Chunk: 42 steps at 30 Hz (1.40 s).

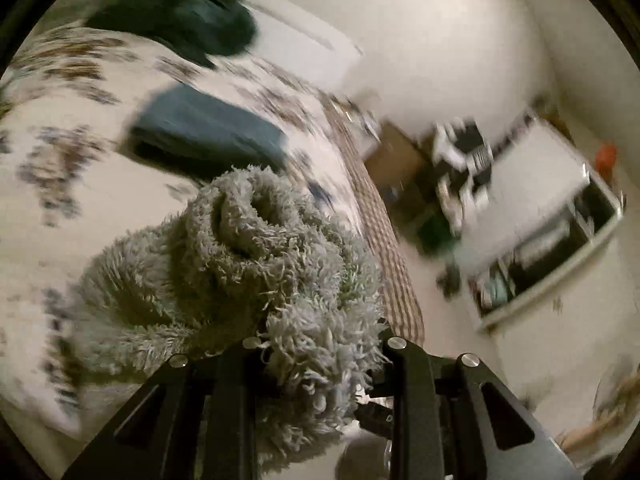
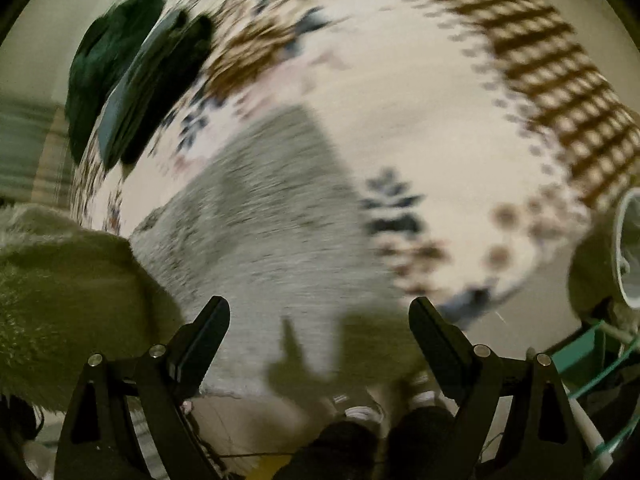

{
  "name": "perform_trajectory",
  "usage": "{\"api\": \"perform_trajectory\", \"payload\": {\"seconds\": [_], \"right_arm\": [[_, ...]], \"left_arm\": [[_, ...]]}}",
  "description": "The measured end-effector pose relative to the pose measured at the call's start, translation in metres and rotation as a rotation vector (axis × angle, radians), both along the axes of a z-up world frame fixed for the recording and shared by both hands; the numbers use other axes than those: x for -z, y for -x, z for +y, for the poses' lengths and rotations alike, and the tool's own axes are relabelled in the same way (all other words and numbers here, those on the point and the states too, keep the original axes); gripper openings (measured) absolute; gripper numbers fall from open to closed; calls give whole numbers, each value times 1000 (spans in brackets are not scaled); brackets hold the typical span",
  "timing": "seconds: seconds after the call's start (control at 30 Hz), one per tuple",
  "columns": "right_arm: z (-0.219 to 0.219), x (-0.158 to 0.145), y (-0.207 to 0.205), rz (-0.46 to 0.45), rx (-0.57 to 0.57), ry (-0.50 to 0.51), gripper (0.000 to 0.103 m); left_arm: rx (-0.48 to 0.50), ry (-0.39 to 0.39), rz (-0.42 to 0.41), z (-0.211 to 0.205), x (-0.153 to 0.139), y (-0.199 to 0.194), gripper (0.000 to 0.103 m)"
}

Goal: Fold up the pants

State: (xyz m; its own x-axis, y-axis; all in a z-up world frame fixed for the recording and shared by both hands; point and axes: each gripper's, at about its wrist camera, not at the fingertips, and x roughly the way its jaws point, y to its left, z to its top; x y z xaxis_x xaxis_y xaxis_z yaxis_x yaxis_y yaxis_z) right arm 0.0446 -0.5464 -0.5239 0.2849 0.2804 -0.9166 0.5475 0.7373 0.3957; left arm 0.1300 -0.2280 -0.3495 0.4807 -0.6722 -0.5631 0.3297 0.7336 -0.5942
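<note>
The pants are grey and fluffy. In the left wrist view my left gripper [image 1: 320, 344] is shut on a bunched part of the fluffy grey pants [image 1: 248, 256], lifted over the bed's edge. In the right wrist view the pants [image 2: 264, 216] lie flat on the patterned bedspread [image 2: 432, 128], and a raised fluffy part [image 2: 60, 288] fills the left side. My right gripper [image 2: 320, 312] is open and empty, just above the pants' near end. Both views are motion-blurred.
A folded blue garment [image 1: 208, 128] and a dark green pile [image 1: 176, 16] lie further back on the bed; both show in the right wrist view [image 2: 132, 80]. A white shelf unit [image 1: 552, 216] and clutter stand on the floor to the right of the bed.
</note>
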Motion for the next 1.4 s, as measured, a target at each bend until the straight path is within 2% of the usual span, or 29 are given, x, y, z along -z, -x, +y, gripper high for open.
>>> {"api": "perform_trajectory", "payload": {"seconds": [0.1, 0.2, 0.3, 0.33, 0.37, 0.43, 0.57, 0.63, 0.73, 0.83, 0.87, 0.93, 0.97, 1.03, 1.1, 1.17, 1.2, 1.3, 1.4], "right_arm": [[-36, 0, 25, 15, 62, 17, 93], [-64, 1, 47, 29, 126, 32, 93], [-86, -1, 62, 28, 165, 41, 93], [-92, -2, 66, 25, 175, 45, 93], [-93, -3, 66, 22, 180, 45, 93], [-100, -4, 71, 14, 193, 38, 93], [-101, -11, 68, -27, 204, -4, 100], [-94, -16, 58, -63, 186, -43, 100], [-72, -22, 27, -140, 106, -139, 100], [-49, -20, -3, -160, 34, -191, 100], [-40, -17, -12, -157, 14, -198, 100], [-20, -12, -26, -133, -34, -190, 100], [-13, -7, -30, -99, -55, -163, 100], [0, 13, -35, 0, -91, -126, 100], [6, 43, -35, 64, -71, -225, 99], [6, 57, -28, 72, -4, -272, 63], [5, 55, -24, 71, 5, -259, 27], [-8, 28, -3, 16, 72, -176, 20], [-31, 19, 23, 46, 163, -91, 19]], "left_arm": [[112, -84, 19, -66, 21, 10, 23], [196, -189, 98, -111, 49, 8, 26], [246, -276, 177, -138, 68, 12, 39], [257, -278, 188, -140, 70, 18, 52], [273, -279, 193, -143, 68, 20, 72], [298, -281, 180, -145, 55, 28, 94], [318, -237, 175, -113, 25, 34, 94], [293, -245, 179, -92, 26, 21, 94], [167, -266, 210, -35, 29, -11, 94], [51, -342, 246, 16, 44, -48, 94], [17, -389, 256, 31, 53, -65, 94], [9, -432, 267, 43, 72, -86, 94], [15, -468, 287, 45, 86, -100, 94], [32, -480, 323, 45, 108, -114, 94], [39, -498, 353, 42, 128, -124, 94], [50, -498, 375, 37, 143, -127, 94], [44, -505, 373, 35, 144, -128, 94], [43, -470, 367, 31, 144, -127, 94], [50, -424, 395, 23, 145, -128, 94]]}}
